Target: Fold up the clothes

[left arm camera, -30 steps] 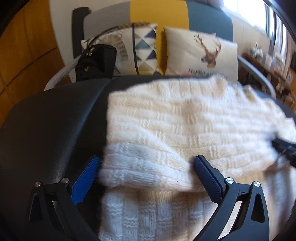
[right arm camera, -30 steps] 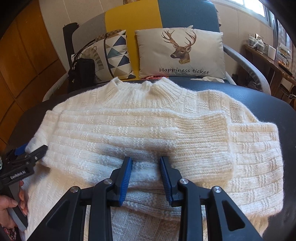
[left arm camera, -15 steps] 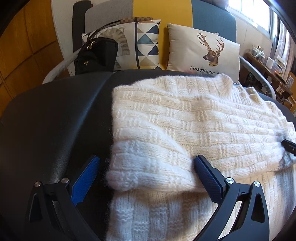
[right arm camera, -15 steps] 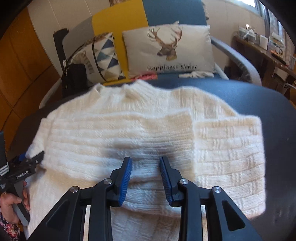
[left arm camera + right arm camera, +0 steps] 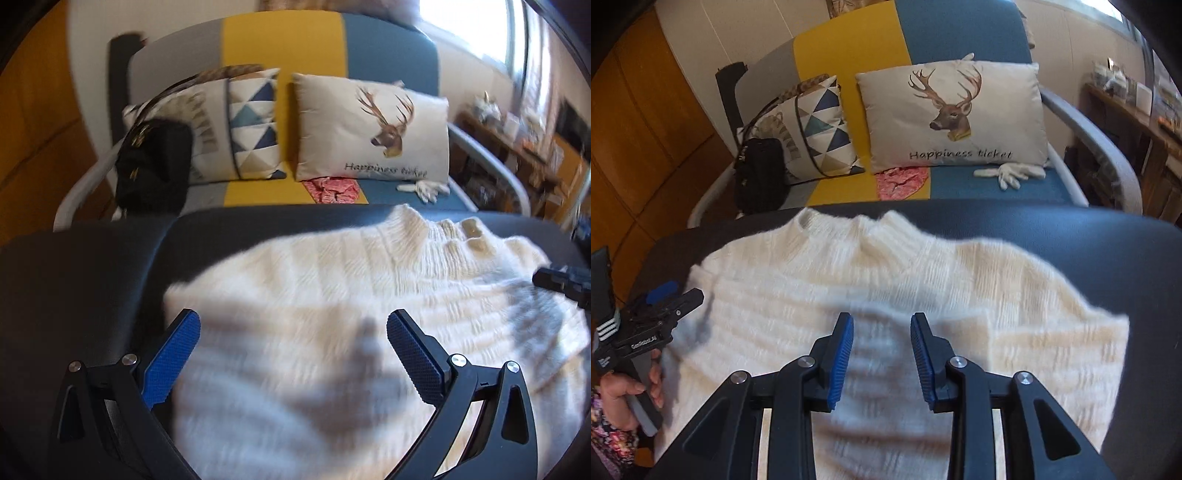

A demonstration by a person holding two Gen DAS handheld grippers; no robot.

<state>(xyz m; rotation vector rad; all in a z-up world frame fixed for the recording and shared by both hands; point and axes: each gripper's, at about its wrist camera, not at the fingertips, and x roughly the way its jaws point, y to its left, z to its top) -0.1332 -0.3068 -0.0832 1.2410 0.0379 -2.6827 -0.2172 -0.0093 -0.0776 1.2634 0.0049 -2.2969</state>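
My white knit sweater (image 5: pixel 886 295) lies flat on the dark bench (image 5: pixel 1108 251). Its neck (image 5: pixel 849 229) points away from me, toward the sofa. The knit looks blurry in both views.

My left gripper (image 5: pixel 293 332) hangs over the left side of the sweater. Its blue fingers (image 5: pixel 173 354) are wide apart. Nothing is between them but the sweater far below, and they do not squeeze it. One finger is over the sweater's edge, next to the bare bench.

My right gripper (image 5: pixel 882 332) hangs over the middle of the sweater. Its blue fingers (image 5: pixel 842 350) have a small gap between them. I see sweater through the gap. I cannot tell if the fingers touch the knit, but they are not pinching any of it.

In the right view I see my left hand (image 5: pixel 624 391) on the gripper's handle, beside the sweater's left edge.

Behind the bench is a sofa (image 5: pixel 849 48) in grey, yellow and blue. On it sit a deer pillow (image 5: pixel 956 110) with the words "Happiness ticket", a triangle pillow (image 5: pixel 816 125) and a black bag (image 5: pixel 759 177). A pink cloth (image 5: pixel 901 181) and a white glove (image 5: pixel 1008 173) lie on the seat.
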